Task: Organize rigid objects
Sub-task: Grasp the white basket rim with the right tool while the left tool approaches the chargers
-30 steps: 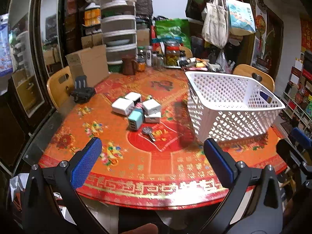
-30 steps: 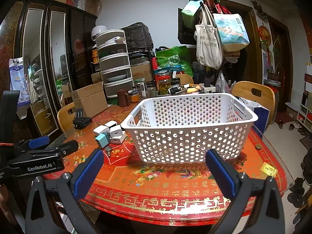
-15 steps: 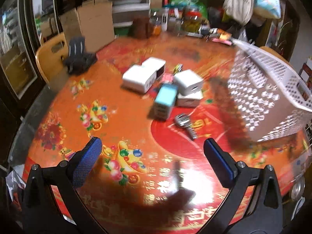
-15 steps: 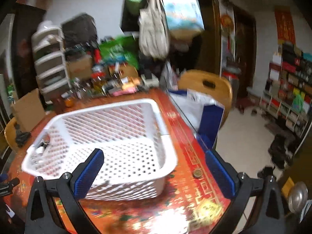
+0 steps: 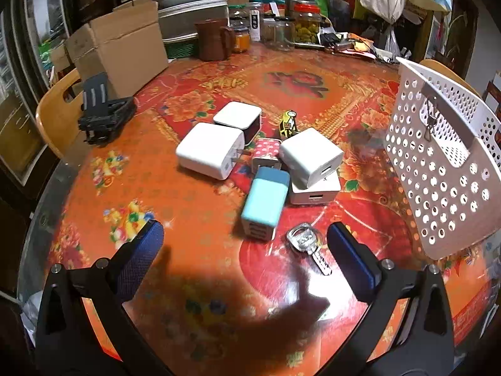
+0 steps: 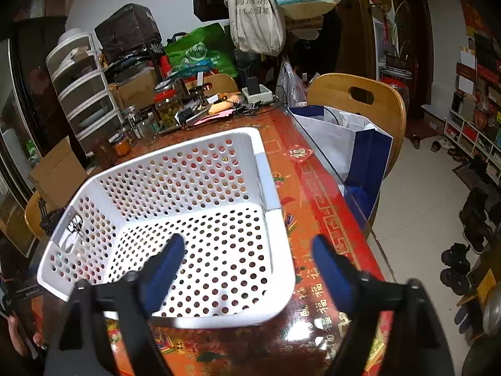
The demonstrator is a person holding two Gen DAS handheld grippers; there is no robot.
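Several chargers lie clustered on the red table: a white charger, a second white cube, a white charger stacked on a flat white one, a light blue charger, a small pink dotted one. A key lies near the blue charger, a yellow-black battery behind. My left gripper is open and empty, just short of the blue charger and key. The white perforated basket is empty; it also shows in the left wrist view. My right gripper is open, straddling the basket's near right corner.
A black folded stand sits at the table's left. A cardboard box, brown jug and jars line the far edge. Wooden chair and a blue-white bag stand right of the table.
My left gripper moved forward and down toward the charger cluster. My right gripper swung right and over the basket, its jaws narrower than before.
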